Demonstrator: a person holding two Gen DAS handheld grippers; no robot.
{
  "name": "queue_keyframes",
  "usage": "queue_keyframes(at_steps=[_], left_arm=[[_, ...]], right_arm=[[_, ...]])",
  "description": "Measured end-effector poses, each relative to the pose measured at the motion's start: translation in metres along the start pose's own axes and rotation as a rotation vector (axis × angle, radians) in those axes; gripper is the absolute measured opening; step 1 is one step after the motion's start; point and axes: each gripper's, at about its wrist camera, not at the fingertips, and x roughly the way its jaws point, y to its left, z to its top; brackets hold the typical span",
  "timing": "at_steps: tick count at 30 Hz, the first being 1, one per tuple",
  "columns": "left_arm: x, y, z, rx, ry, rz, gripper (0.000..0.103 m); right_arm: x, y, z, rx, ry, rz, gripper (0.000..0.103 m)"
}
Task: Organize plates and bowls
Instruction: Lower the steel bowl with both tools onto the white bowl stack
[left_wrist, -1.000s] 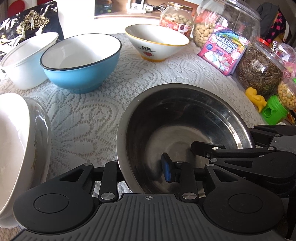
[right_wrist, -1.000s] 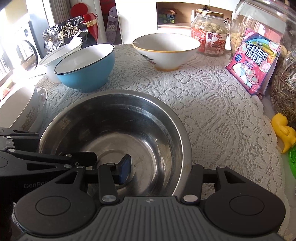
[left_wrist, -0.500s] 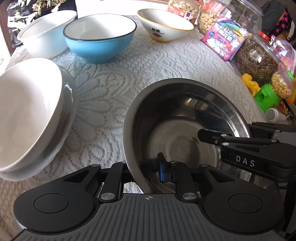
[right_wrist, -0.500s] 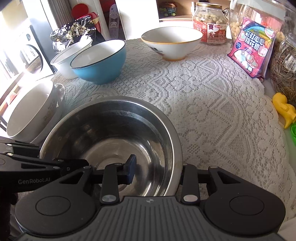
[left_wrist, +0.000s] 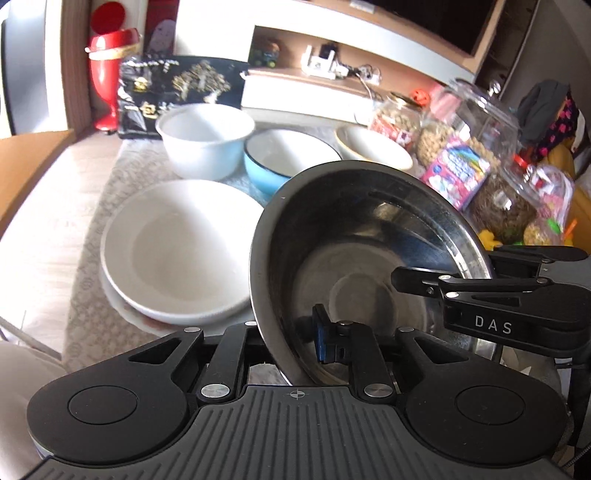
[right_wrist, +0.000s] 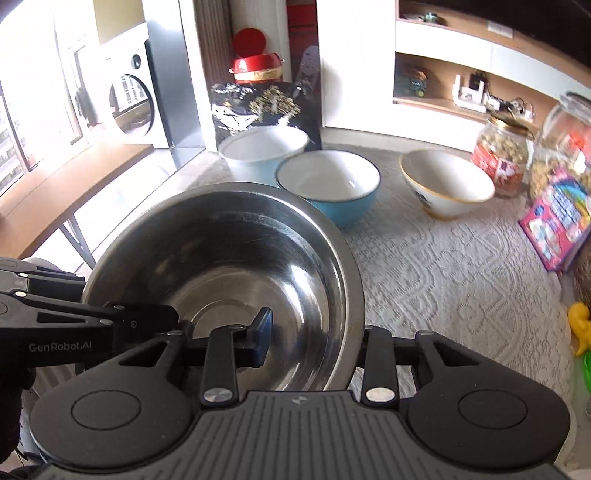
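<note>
Left wrist: steel bowl hides blue bowl's side.

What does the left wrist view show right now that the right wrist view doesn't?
Left wrist only: the wide white bowl on the lace cloth beside the steel bowl, and the right gripper reaching in from the right.

Right wrist only: the washing machine by the window, and the left gripper reaching in from the left.

Both: the steel bowl clamped at its rim by both grippers, whose jaws have just been closing on it, plus the blue bowl, deep white bowl and yellow-rimmed bowl.
</note>
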Motion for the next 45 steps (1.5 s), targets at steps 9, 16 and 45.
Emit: queue_keyframes(at_steps=[9, 16, 45], left_arm=[[-0.003, 0.069, 0.031, -0.108, -0.094, 0.135, 0.019], [0.032, 0.110, 0.038, -0.149, -0.039, 0.183, 0.018], [0.036, 0.139, 0.032, -0.273, -0.032, 0.045, 0.022]], right_arm=[[0.063, 0.050, 0.064, -0.062, -0.017, 0.095, 0.033], [0.125, 0.056, 0.070, -0.024, 0.099, 0.113, 0.031], [0.133, 0.042, 0.061, -0.004, 0.155, 0.158, 0.030]])
